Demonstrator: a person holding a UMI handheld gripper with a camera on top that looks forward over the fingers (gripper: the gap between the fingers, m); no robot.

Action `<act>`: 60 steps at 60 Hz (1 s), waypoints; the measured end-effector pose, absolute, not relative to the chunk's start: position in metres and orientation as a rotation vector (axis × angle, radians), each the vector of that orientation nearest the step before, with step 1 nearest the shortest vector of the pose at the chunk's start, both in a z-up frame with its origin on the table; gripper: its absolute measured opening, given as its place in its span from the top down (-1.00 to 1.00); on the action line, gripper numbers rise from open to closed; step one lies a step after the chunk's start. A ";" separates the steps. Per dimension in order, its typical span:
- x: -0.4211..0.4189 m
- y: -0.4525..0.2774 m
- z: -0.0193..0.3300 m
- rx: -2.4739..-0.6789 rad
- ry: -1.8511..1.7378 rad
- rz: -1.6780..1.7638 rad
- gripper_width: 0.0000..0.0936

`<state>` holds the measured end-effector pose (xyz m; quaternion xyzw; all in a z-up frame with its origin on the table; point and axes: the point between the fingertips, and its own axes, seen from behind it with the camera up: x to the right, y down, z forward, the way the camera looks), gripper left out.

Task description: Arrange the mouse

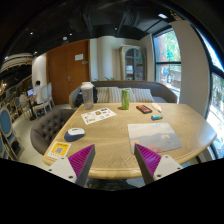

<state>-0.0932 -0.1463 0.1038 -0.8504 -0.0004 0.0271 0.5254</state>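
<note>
Held high above the round wooden table (120,140), the gripper (115,160) hangs with fingers spread and empty, surveying; no mouse is discernible, perhaps the small dark object (145,108) far right.

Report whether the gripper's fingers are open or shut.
Open. The gripper shows a wide gap between its two pink pads, with bare wooden table between them and nothing held.

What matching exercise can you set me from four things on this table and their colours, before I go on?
Things: 1 bottle; 2 jug; 3 card; 4 flat sheet.
Colours: A grey; B yellow; C green; D white.
Pairs: 1-C, 2-D, 3-B, 4-A.
The gripper is open over the near edge of the table, with nothing between its fingers.
</note>
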 end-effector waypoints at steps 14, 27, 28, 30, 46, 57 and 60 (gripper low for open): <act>-0.116 -0.145 0.098 -2.038 -0.039 0.059 -0.74; -0.186 -0.126 0.059 -2.081 -0.190 0.119 -0.81; -0.194 -0.124 0.055 -2.086 -0.191 0.135 -0.81; -0.208 -0.117 0.048 -2.098 -0.180 0.169 -0.80; -0.306 -0.056 0.016 -2.132 -0.202 0.318 -0.80; -0.322 -0.009 -0.002 -2.190 -0.147 0.279 -0.80; -0.324 0.000 0.000 -2.186 -0.143 0.259 -0.91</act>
